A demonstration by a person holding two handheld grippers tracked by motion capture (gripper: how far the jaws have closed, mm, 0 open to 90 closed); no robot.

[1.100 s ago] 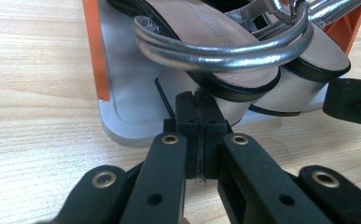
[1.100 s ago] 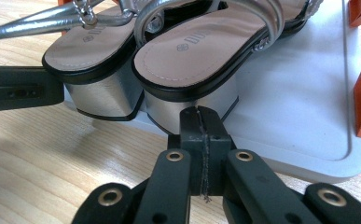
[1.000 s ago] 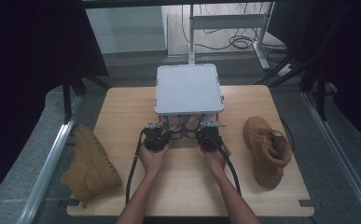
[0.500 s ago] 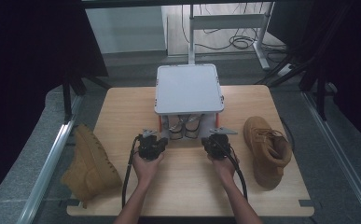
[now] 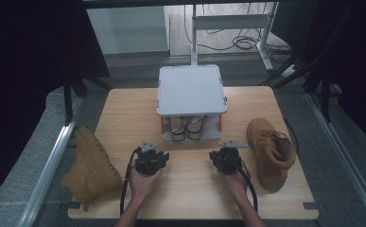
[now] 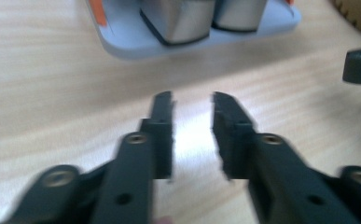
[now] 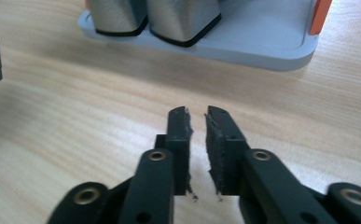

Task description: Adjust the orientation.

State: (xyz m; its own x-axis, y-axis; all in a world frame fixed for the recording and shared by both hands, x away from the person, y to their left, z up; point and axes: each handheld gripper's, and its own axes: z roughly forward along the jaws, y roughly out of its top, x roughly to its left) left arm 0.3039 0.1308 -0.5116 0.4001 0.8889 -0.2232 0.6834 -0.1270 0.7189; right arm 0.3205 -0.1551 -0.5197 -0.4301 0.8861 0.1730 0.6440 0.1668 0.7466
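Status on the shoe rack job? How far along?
Done: silvery shoes sit on the lower shelf of the grey rack. In hand: nothing; left gripper and right gripper hover empty, jaws slightly apart, before it. Probably left: the left boot and right boot, lying out on the table.

Two bare forearms, no sleeves. Left gripper (image 5: 157, 152) and right gripper (image 5: 221, 154): black blocky bodies, each topped by a grey three-cornered plate at 12 o'clock and trailing a black cable toward 6 o'clock. Matte black jaws with brass-ringed screw holes and rough, chipped pads (image 7: 178, 140).
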